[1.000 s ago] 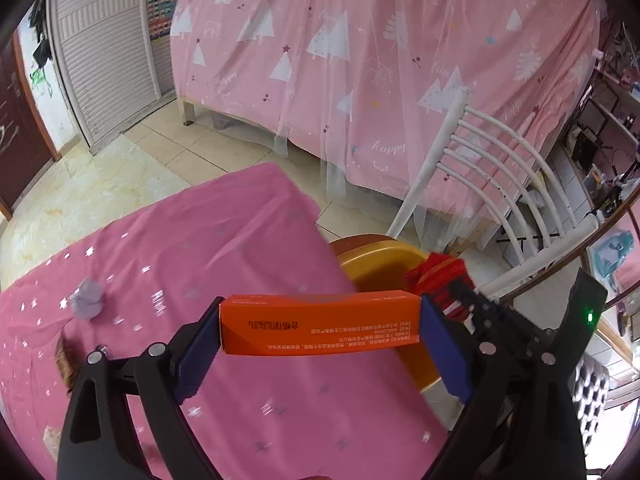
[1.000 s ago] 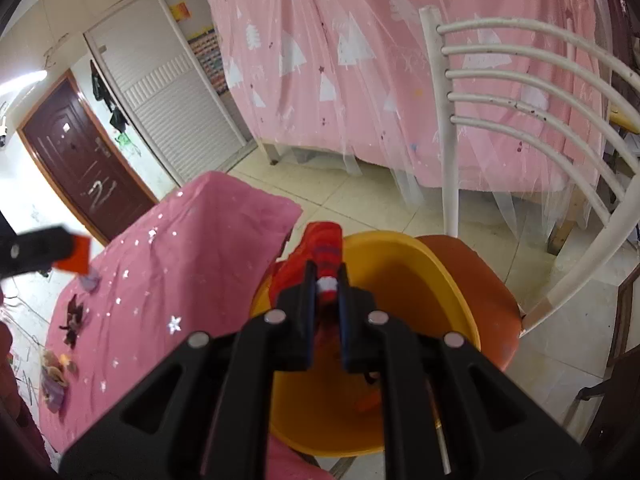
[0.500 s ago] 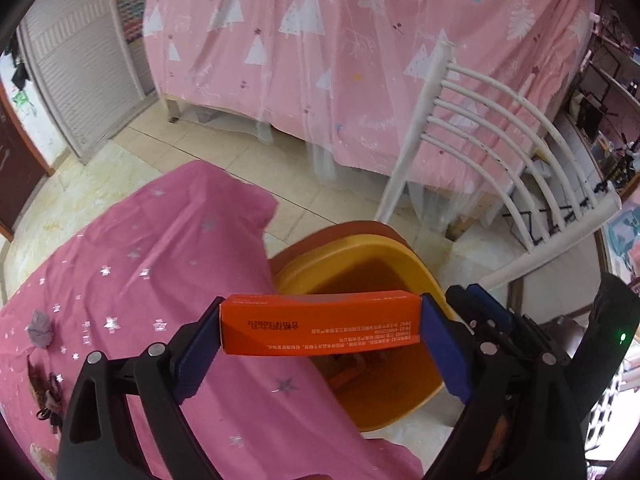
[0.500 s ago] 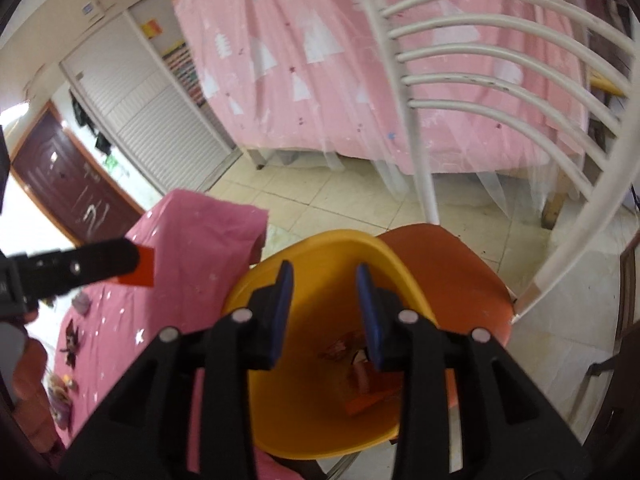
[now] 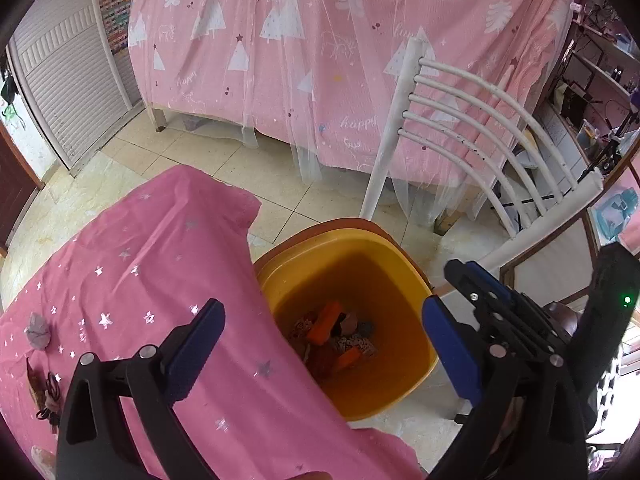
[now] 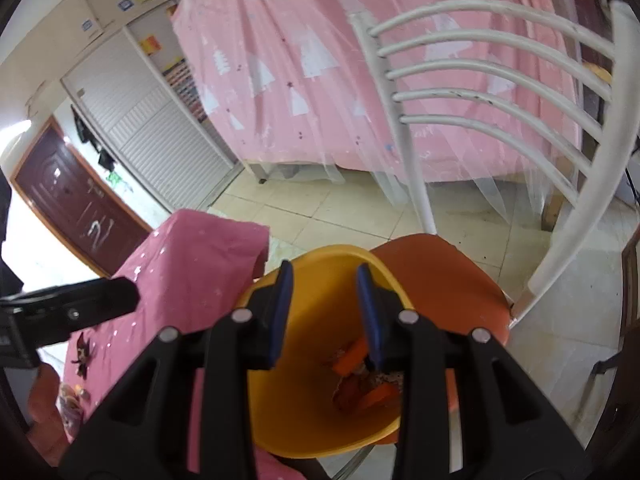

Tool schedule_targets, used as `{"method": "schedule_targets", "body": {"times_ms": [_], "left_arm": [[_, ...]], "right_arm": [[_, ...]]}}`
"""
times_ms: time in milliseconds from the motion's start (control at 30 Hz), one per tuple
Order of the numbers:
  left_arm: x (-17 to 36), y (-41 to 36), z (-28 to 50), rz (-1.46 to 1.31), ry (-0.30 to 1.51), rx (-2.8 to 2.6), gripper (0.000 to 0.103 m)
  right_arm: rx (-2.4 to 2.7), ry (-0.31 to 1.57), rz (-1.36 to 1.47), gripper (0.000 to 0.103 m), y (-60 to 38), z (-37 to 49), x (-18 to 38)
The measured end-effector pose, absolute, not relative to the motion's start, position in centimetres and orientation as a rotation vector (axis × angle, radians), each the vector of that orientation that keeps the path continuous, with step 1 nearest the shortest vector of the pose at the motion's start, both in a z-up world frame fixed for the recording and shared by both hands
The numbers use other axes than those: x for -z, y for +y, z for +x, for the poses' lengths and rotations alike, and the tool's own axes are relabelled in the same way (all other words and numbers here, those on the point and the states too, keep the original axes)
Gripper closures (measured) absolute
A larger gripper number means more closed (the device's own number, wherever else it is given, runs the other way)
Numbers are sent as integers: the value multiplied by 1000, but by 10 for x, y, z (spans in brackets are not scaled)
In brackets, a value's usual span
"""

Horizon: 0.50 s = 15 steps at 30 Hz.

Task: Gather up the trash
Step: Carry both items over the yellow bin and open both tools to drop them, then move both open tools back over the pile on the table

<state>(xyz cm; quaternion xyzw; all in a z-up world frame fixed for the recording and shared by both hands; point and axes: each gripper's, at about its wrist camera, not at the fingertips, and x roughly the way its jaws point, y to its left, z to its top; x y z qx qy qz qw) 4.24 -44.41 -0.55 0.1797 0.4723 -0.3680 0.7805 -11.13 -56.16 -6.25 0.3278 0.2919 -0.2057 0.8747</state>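
A yellow bin [image 5: 412, 276] stands on an orange chair seat [image 6: 460, 276] beside the pink-clothed table [image 5: 132, 264]. Inside the bin lie an orange box [image 5: 326, 322] and other scraps; they also show in the right wrist view [image 6: 352, 358]. My left gripper [image 5: 324, 332] is open and empty above the bin. My right gripper [image 6: 325, 300] is open and empty above the same bin [image 6: 292, 392]; its body shows in the left wrist view. A grey crumpled scrap [image 5: 39, 331] and dark bits [image 5: 46, 390] lie on the table at the left.
A white slatted chair back [image 5: 484, 128] rises behind the bin. A pink bed curtain [image 5: 320, 48] hangs beyond over tiled floor [image 5: 280, 196]. A white shutter door [image 5: 68, 80] and a dark door [image 6: 76, 208] stand at the left. More scraps [image 6: 70, 396] lie on the table's near left.
My left gripper moved right over the bin and opened, and the orange box dropped in. My right gripper opened, released the red item into the bin, and stays open.
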Motion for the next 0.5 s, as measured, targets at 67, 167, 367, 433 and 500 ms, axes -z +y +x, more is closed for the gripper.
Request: {"method": "schedule_targets", "body": {"times_ms": [67, 167, 367, 433, 500], "left_arm": [[1, -436, 43, 374, 1021, 800, 11], [-9, -419, 42, 356, 1006, 800, 11], [-26, -374, 47, 303, 983, 775, 10], [-31, -357, 50, 271, 977, 759, 9], [-34, -339, 53, 253, 956, 735, 9]], "right_arm": [[417, 611, 668, 72, -554, -106, 58], [396, 611, 636, 64, -541, -100, 50], [344, 604, 555, 59, -510, -87, 33], [324, 602, 528, 59, -499, -84, 27], [308, 601, 507, 52, -489, -81, 23]]}}
